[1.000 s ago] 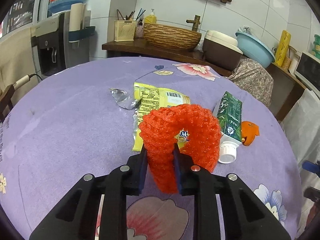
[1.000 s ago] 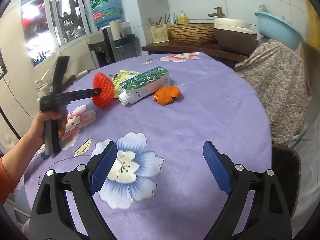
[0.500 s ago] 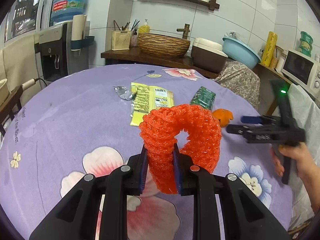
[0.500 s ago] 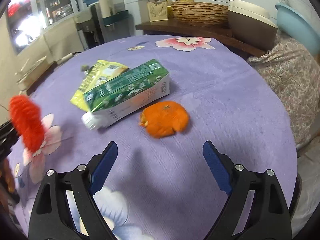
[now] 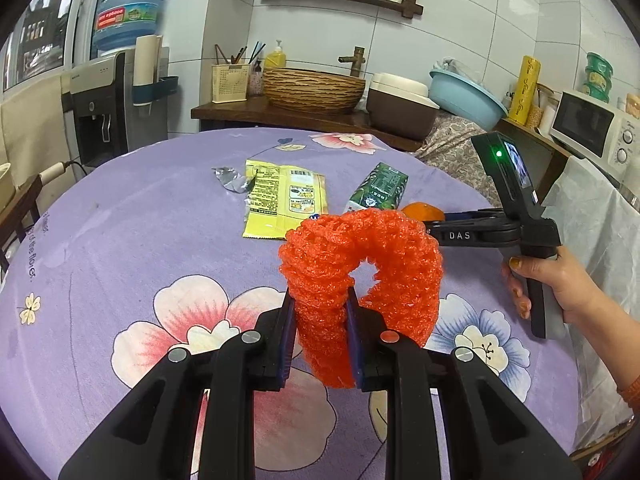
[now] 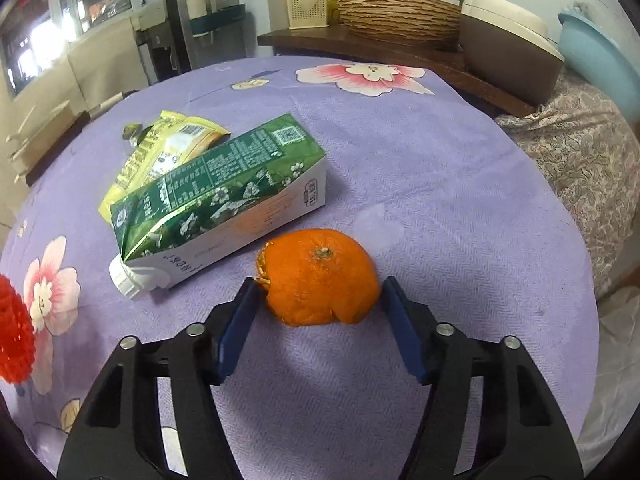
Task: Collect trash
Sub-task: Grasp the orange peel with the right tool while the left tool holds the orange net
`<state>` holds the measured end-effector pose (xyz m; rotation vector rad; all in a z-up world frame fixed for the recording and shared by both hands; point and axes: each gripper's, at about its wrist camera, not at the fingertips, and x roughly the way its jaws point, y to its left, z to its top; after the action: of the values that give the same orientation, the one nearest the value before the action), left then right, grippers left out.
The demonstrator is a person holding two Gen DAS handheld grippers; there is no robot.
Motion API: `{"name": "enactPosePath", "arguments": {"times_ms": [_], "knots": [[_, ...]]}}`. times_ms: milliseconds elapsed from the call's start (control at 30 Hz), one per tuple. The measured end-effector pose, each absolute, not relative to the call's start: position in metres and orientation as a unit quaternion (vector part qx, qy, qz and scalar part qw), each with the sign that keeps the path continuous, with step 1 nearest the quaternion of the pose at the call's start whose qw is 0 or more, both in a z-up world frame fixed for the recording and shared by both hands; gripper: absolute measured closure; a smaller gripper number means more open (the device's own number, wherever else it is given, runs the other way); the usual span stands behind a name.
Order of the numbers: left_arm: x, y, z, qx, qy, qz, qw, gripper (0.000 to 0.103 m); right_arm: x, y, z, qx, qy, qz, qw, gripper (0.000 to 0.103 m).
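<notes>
Gripping now: the left gripper (image 5: 320, 334) has its jaws closed on one side of a bright orange-red foam mesh ring (image 5: 362, 276), which stands up above them, clear of the table.
Right gripper: the right gripper (image 6: 320, 322) is set low over the table with its blue-padded jaws spread wide, one on each side of a domed piece of orange peel (image 6: 320, 276); whether either pad touches the peel cannot be told.
Orange peel: it sits on the cloth between the right jaws, stem scar upward, with a torn edge on its left.
Carton: a green and white drink carton with a white screw cap (image 6: 218, 204) lies on its side just beyond and left of the right jaws, close to the peel.
Wrapper: a flat yellow snack wrapper (image 5: 286, 196) lies beyond the left jaws, partly behind the carton in the right wrist view.
Foil: a crumpled silver scrap (image 5: 230, 178) lies at the wrapper's far left corner.
Table: a round table under a purple flowered cloth (image 5: 132, 240) carries all of it.
</notes>
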<state>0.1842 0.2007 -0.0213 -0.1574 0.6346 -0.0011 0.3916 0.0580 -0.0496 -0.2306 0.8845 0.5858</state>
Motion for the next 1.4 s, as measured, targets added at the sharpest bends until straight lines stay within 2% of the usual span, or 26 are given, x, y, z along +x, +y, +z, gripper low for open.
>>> {"name": "enactPosePath", "arguments": {"times_ms": [33, 100, 267, 667, 733, 1033, 1400], "knots": [[0.184, 0.2, -0.022, -0.076, 0.313, -0.001, 0.947, 0.081, 0.391, 0.058, -0.049, -0.11, 0.419, 0.278, 0.858, 0.054], [0.183, 0.197, -0.022, -0.076, 0.314, 0.0, 0.947, 0.081, 0.389, 0.058, -0.049, -0.116, 0.414, 0.279, 0.859, 0.068], [0.18, 0.191, -0.022, -0.072, 0.314, 0.0, 0.947, 0.081, 0.378, 0.054, -0.049, -0.129, 0.405, 0.285, 0.859, 0.079], [0.172, 0.153, -0.022, -0.071, 0.317, -0.029, 0.945, 0.081, 0.328, -0.001, -0.031, -0.083, 0.37, 0.316, 0.87, 0.082], [0.172, 0.141, -0.023, -0.073, 0.318, -0.04, 0.944, 0.081, 0.316, -0.013, -0.027, -0.076, 0.364, 0.322, 0.871, 0.089], [0.177, 0.091, -0.02, -0.069, 0.316, -0.084, 0.942, 0.081, 0.278, -0.062, -0.02, -0.05, 0.34, 0.323, 0.882, 0.098], [0.18, 0.058, -0.016, -0.054, 0.314, -0.104, 0.942, 0.081, 0.251, -0.121, -0.011, 0.0, 0.321, 0.316, 0.893, 0.098]]}}
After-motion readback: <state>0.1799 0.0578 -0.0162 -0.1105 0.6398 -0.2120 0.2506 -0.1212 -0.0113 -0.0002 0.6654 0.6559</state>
